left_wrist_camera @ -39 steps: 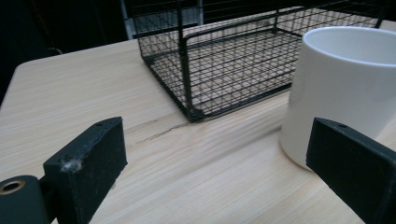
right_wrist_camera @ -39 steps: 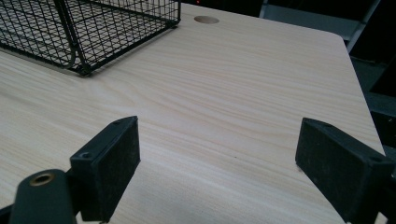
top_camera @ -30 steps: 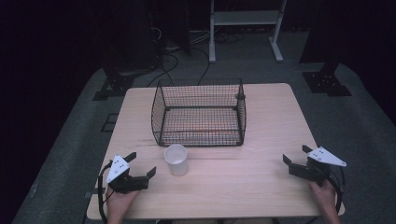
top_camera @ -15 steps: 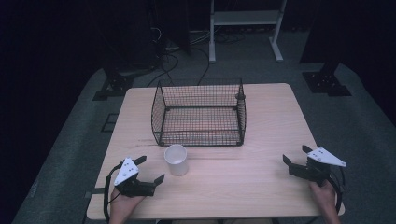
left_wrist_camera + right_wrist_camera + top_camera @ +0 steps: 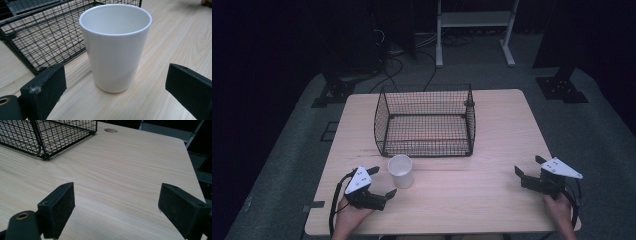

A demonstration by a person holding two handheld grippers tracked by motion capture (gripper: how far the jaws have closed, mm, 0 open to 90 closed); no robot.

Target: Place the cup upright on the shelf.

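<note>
- On the near left part of the wooden table [image 5: 492, 200] stands the white cup [image 5: 401, 171], upright and open at the top, just in front of the wire basket [image 5: 424, 122].
- My left gripper [image 5: 382, 181] sits just to the near left of the cup, its 2 black jaws spread wide and pointed at it.
- From the left gripper view, the cup [image 5: 115, 45] rises between and a little beyond my 2 jaws; neither jaw touches it, and bare table shows on both sides of its base.
- Nothing shows inside the cup, as far as its inner wall can be seen.
- The basket [image 5: 37, 37] shows behind the cup to the left in that view, its black mesh wall and frame close to the cup but apart from it.
- My right gripper [image 5: 528, 172] rests low at the near right edge of the table, well apart from the cup and the basket, with my hand [image 5: 559, 212] behind it.
- Its 2 jaws also stand wide apart, with nothing between them but bare wood grain.
- In the right gripper view, a corner of the basket [image 5: 45, 135] lies far off at upper left, and a round hole [image 5: 111, 130] in the table top shows near the far edge.
- The basket sits around the middle of the table.
</note>
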